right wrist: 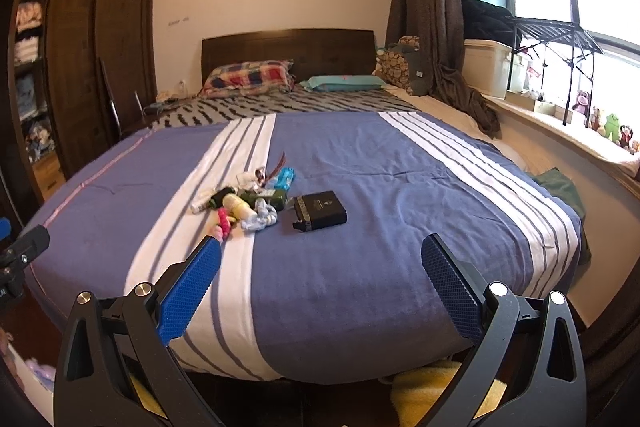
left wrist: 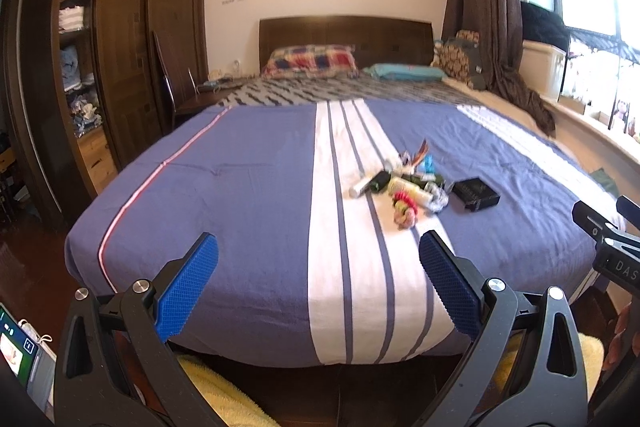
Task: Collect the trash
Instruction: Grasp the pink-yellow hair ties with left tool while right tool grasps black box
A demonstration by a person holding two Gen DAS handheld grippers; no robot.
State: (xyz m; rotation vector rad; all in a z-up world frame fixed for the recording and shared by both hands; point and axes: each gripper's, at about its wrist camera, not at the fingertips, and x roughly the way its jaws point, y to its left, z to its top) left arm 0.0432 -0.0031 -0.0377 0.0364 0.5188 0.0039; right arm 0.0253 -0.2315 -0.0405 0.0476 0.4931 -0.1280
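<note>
On the blue striped bed (right wrist: 360, 267) sits a little trash pile (right wrist: 248, 199) of small bottles and wrappers, beside one black box (right wrist: 320, 211). Left gripper (left wrist: 318, 283) and right gripper (right wrist: 320, 283) gape wide, holding nothing.

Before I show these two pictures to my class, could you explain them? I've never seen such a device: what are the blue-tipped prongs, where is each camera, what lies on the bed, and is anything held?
The prongs are the fingers of hand-held grippers; a person carries one in each hand, with no robot arm. Each picture comes from a camera on a gripper, looking forward along its fingers. One shows the left gripper, the other the right gripper. Both are open and hold nothing. On the striped bedspread lies a pile of small trash: tubes, wrappers, crumpled bits. Beside it sits a black box. Neither gripper has reached the pile.
</note>
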